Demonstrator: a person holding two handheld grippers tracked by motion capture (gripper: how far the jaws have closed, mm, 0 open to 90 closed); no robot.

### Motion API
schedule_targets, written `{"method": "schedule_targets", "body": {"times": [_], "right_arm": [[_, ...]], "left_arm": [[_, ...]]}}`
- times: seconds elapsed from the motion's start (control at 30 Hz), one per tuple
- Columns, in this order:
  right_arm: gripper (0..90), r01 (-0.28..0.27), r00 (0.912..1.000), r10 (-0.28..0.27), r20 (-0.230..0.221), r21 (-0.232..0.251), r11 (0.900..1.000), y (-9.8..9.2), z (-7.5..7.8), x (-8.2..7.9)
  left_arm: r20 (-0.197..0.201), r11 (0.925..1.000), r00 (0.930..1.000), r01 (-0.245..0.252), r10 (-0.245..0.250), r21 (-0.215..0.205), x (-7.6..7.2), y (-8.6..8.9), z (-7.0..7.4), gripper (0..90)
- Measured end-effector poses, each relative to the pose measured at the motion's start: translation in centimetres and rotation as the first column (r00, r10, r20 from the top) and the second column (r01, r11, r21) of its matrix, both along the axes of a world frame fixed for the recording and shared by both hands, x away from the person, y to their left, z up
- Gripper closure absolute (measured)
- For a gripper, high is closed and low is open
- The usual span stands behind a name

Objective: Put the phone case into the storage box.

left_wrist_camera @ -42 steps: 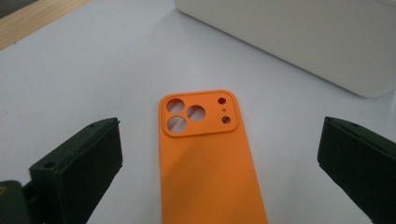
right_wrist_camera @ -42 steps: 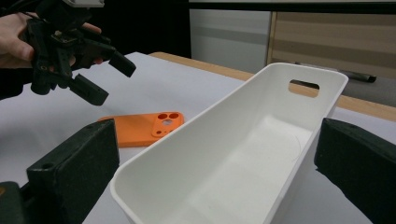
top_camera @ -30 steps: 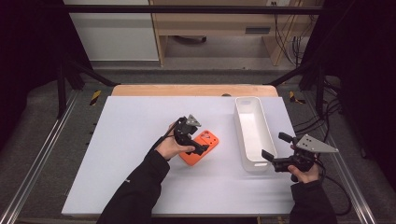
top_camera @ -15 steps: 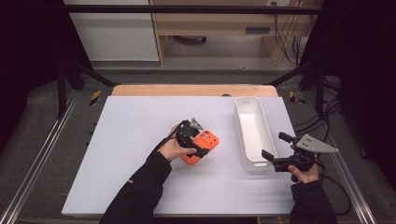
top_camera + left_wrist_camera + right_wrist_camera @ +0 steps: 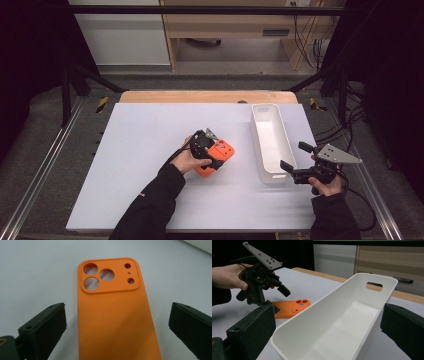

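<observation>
1. Flat orange silicone phone case (image 5: pixel 115 315) lies on the white surface (image 5: pixel 125 165), not yet lifted
2. Left tool (image 5: pixel 207 150) hovers spread, jaws just been closing, case between them
3. Right tool (image 5: pixel 292 162) waits spread at the long white plastic bin (image 5: pixel 272 140)

Grey floor (image 5: pixel 45 165) around the table, wooden cabinet (image 5: pixel 235 30) behind, dark sides.

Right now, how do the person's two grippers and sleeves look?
Both grippers, left gripper and right gripper, are black with two thick block-shaped jaws. Each carries a grey three-cornered plate with small holes. A black cable trails from the right one. Both sleeves are black.
</observation>
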State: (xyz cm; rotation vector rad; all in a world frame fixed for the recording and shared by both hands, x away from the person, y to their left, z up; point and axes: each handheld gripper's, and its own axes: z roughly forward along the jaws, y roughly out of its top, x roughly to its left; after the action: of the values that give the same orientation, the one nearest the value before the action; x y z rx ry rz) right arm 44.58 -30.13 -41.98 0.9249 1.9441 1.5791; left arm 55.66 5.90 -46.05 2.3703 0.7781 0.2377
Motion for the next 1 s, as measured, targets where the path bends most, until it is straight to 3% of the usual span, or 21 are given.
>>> {"method": "schedule_targets", "body": {"times": [0.27,1.0], "right_arm": [[0.3,0.001,1.0,-0.001,0.0,0.0,1.0,-0.01,0.01,0.0],[0.3,0.004,1.0,-0.004,-0.005,-0.001,1.0,0.02,-0.01,0.02]], "left_arm": [[-0.012,0.9997,0.9998,-0.013,0.013,0.021,0.09,0.15,-0.64,2.3],[-0.02,0.9978,0.9998,0.009,-0.008,0.066,-0.03,-0.26,-0.96,10.8]]}}
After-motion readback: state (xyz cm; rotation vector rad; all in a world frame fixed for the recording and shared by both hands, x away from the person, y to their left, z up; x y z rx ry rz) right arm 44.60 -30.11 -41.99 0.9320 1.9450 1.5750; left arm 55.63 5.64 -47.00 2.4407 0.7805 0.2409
